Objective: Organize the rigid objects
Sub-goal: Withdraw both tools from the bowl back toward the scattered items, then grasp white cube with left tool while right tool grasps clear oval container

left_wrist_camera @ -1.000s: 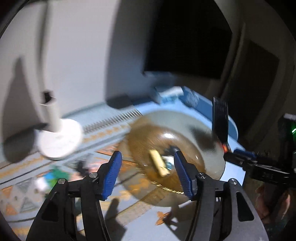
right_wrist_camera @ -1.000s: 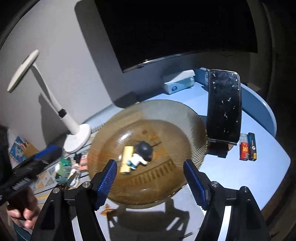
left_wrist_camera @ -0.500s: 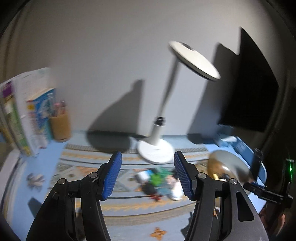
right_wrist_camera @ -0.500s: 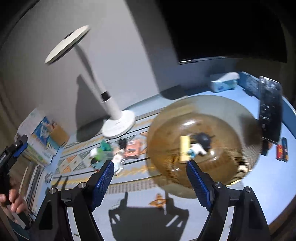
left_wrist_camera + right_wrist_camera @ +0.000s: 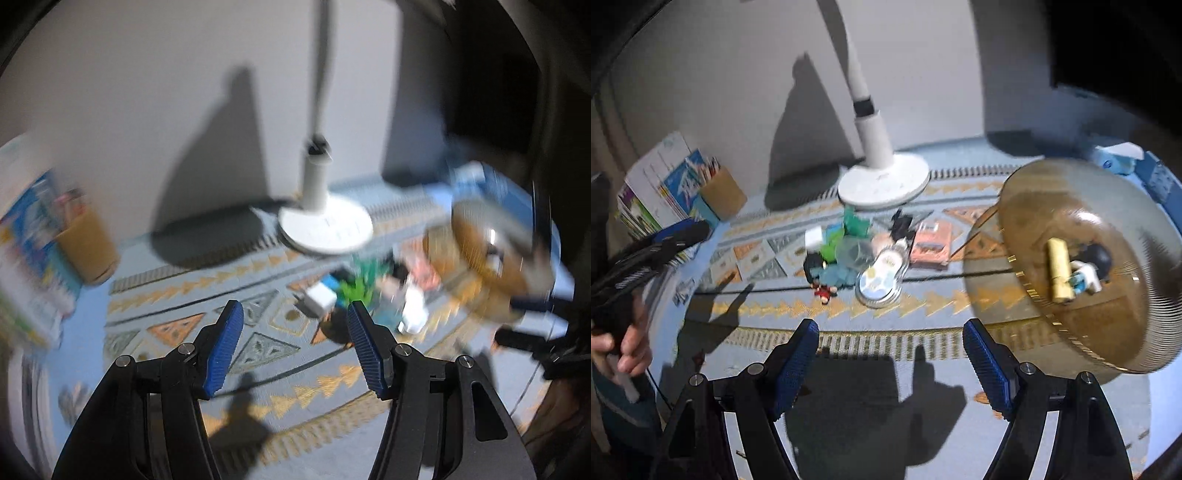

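Tongs, left (image 5: 293,328) and right (image 5: 890,345), gape empty with ribbed blue pads over woven mat (image 5: 960,299) beside ridged amber dish (image 5: 1082,332).

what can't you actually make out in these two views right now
- Left wrist view: motion blur smears the pile of small toys and the contents of the amber ribbed glass plate.
- Both views: the white desk lamp has its head cut off by the top edge.
- Right wrist view: the brown pencil cup holds items too small to identify.
- Right wrist view: the left gripper shows side-on and blurred, so its jaws are unreadable there.
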Available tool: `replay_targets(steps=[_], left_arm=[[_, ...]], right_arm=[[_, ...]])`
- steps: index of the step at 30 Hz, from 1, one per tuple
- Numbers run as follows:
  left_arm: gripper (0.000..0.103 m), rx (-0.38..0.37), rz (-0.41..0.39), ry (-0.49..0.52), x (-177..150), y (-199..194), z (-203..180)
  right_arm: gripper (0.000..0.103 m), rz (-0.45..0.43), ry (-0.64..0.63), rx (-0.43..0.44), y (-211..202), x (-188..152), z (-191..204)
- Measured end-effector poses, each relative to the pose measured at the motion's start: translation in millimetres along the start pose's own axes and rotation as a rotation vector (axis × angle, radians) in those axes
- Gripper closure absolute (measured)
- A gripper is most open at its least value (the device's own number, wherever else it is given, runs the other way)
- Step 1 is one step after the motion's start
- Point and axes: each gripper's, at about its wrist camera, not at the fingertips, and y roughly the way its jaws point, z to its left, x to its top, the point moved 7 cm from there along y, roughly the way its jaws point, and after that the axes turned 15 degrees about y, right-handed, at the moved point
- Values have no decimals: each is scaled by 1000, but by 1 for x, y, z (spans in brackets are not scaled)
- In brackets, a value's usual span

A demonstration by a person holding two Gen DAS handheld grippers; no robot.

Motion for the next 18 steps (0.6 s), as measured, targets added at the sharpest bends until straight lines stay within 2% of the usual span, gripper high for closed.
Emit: replay_targets(steps=[3, 7, 13, 18], left_arm=[[47, -37, 81, 55, -1, 44, -2], [47, -110, 147, 64, -8, 92, -5], [47, -166, 148, 52, -7, 116, -8], [47, -198, 140, 49, -1, 126, -10]], right_arm=[[24, 25, 5, -29, 26, 1, 2], [24, 68, 49, -37, 55, 4, -1], [30, 84, 56, -63, 80, 9, -7], [34, 109, 80, -49, 94, 12, -5]])
